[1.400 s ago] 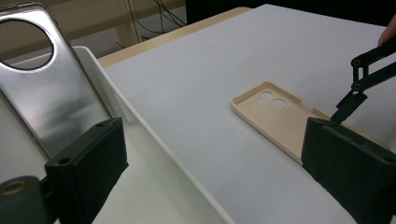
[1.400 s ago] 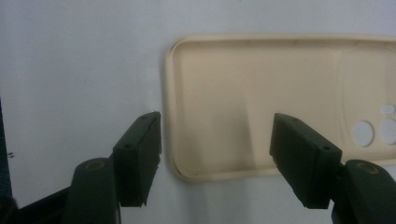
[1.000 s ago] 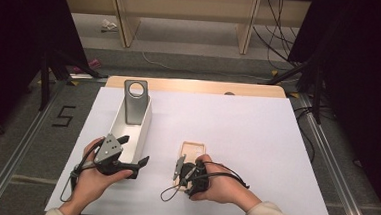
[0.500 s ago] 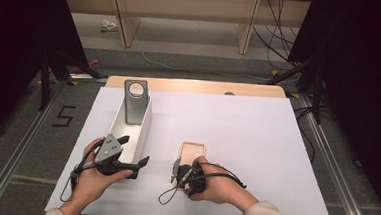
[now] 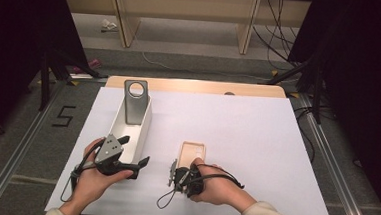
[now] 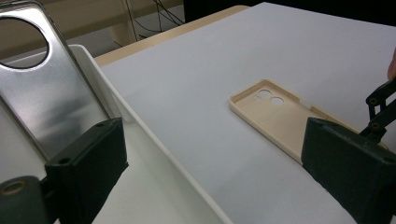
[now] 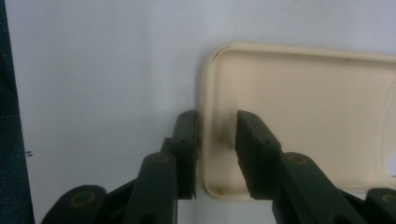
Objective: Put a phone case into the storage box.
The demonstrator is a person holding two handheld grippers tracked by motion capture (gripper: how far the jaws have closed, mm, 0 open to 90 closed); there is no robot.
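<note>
Two phone cases are on the table [image 5: 276, 143]: one beige case [image 5: 193, 151] lying flat near centre, its near rim between the right gripper [image 7: 215, 135]'s just-closing, narrow jaws, and one silver case [image 5: 134, 101] upright in the single white tray [image 5: 142, 129] left, beside the wide-open left gripper [image 6: 210, 186].

A beige phone case [image 5: 192, 151] is laid flat, open side up, on the white tabletop [image 5: 257, 136] toward its near edge. 2 camera holes [image 6: 270, 97] are seen at its far end.

a black "5" [image 5: 65, 115] marks the floor.
</note>
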